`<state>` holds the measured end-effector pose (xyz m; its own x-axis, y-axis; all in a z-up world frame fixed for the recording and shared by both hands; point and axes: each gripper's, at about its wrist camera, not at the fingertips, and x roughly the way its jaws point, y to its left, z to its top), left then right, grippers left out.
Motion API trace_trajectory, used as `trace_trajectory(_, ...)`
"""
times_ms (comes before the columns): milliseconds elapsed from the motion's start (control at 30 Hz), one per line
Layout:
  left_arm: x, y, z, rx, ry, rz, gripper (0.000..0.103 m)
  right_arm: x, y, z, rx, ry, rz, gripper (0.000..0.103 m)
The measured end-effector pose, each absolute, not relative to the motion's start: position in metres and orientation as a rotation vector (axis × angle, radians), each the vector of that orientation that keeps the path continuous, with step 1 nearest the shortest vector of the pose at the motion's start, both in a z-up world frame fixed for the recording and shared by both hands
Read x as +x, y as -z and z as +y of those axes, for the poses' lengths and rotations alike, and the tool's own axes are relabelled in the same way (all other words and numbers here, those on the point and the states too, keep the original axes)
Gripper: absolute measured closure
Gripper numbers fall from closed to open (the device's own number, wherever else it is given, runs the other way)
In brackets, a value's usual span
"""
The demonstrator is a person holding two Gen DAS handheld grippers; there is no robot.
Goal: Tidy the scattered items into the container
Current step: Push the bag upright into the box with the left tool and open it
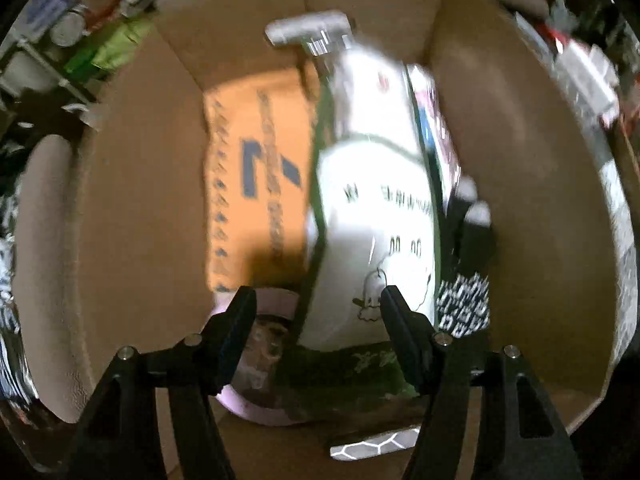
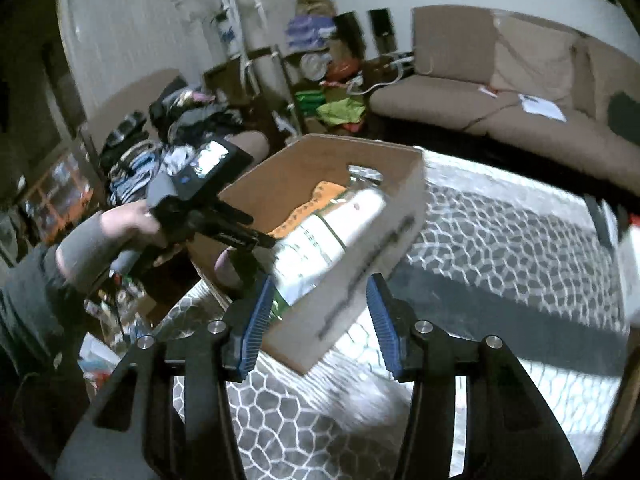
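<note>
Left and right fingers over the cardboard box [image 2: 352, 184].
My left fingers [image 1: 320, 332] stood apart, empty, above the white bottle [image 1: 376, 200]; my right fingers [image 2: 320, 320] apart, empty.

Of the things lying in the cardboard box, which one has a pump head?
The white bottle, lying on its side with its grey pump head toward the far wall. The orange packet beside it is flat and has none.

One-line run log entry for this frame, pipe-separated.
left gripper: open, empty, over cardboard box | right gripper: open, empty, outside box | white pump bottle: lying in box | orange packet: in box
</note>
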<state>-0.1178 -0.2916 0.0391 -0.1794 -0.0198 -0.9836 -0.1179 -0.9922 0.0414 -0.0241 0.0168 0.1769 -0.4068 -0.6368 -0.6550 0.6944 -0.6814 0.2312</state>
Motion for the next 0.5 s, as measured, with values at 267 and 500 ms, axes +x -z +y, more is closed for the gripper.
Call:
trace_trajectory(267,-0.132,-0.016,-0.27,-2.116,-2.197,0.198,0.061,-0.034,-0.13,0.071,1.024,2.117,-0.064,0.054)
trace_trajectory(500,-0.133,-0.014,-0.246,-2.149,-2.186,0.221,0.087,-0.036,-0.121,0.092,1.038,2.119,-0.088,0.054)
